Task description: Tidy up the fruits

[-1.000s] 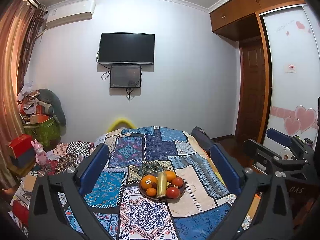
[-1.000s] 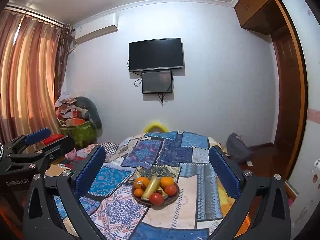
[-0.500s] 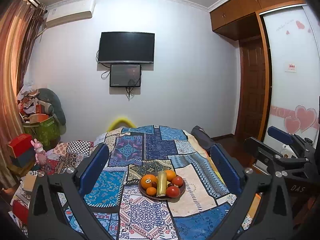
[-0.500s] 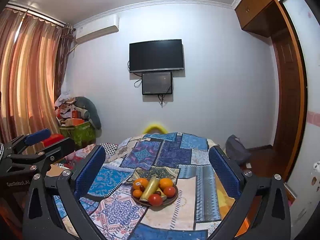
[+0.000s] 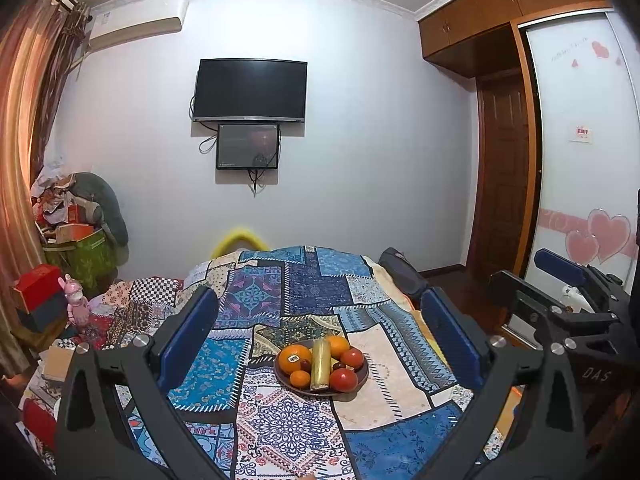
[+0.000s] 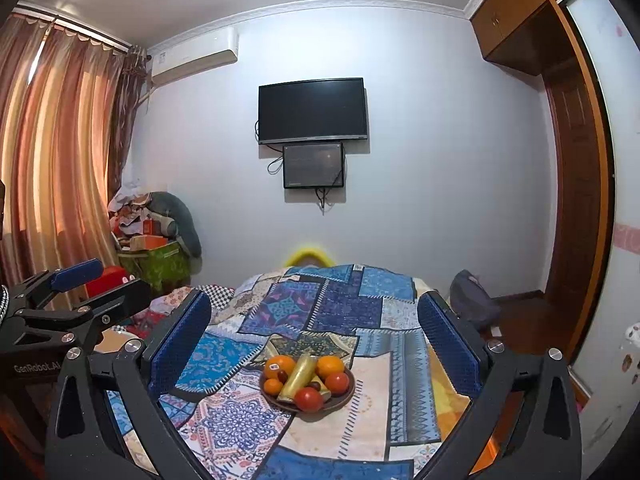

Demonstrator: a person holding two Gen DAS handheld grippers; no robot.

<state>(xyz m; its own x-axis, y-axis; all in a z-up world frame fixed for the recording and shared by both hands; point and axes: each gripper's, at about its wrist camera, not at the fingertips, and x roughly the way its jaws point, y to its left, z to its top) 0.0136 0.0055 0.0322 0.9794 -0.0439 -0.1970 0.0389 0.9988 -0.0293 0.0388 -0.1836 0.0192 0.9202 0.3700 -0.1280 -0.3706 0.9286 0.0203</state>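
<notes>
Both tongs hang wide apart and empty: the left gripper point(image 5: 320, 336) and right gripper point(image 6: 314, 332) hover above the patchwork quilt point(image 5: 304, 292), well back from the brown fruit bowl point(image 6: 347, 396). In it lie oranges point(image 5: 295, 359), red tomatoes point(image 6: 309, 399) and a yellow banana point(image 5: 321, 366), all gathered, so the sorting looks either finished or not begun; I cannot tell which. Against half a second ago, hardly anything differs, only a slight drift in view

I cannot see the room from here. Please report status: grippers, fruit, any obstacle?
Left gripper open, empty. Right gripper open, empty. Fruit all in the plate on the patchwork cloth, untouched. Nothing in the way.
</notes>
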